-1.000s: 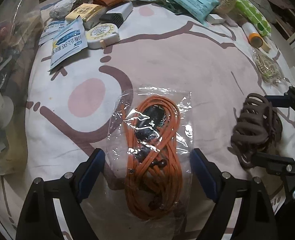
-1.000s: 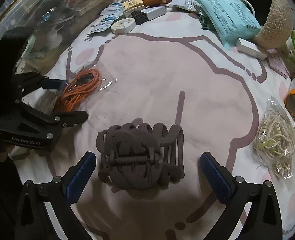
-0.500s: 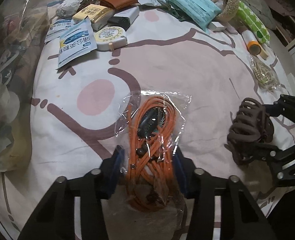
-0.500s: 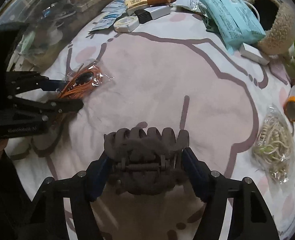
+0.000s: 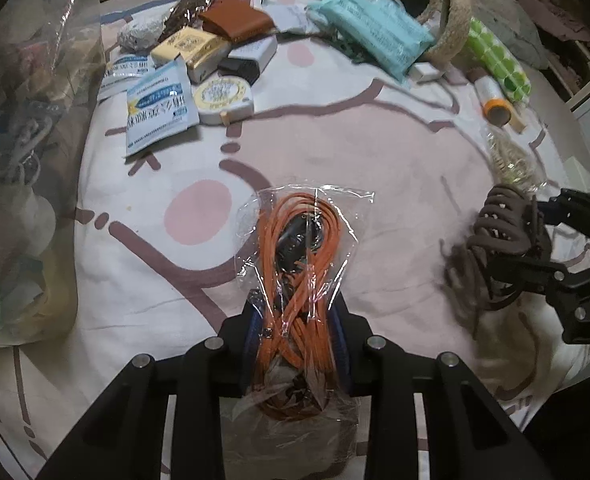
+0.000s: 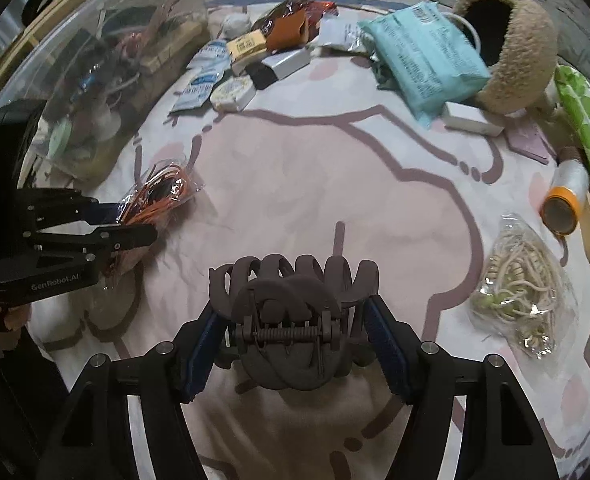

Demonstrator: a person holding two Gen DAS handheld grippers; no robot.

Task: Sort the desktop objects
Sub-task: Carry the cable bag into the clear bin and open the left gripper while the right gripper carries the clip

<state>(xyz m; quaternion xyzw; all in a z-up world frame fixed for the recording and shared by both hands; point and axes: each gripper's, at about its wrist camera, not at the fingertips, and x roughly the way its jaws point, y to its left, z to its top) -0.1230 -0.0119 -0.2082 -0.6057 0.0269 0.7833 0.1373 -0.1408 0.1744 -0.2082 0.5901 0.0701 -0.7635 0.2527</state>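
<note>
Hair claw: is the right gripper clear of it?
No. The right gripper has its blue fingers pressed against both sides of the brown hair claw.

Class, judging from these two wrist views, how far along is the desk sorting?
Early. In hand: left gripper shut on the bagged orange cord; right gripper shut on the brown hair claw. Left: teal packet, tape measure, beige cord bag.

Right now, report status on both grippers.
Left gripper shut on bagged orange cord. Right gripper shut on brown hair claw clip. Nothing between them on the bedsheet.
</note>
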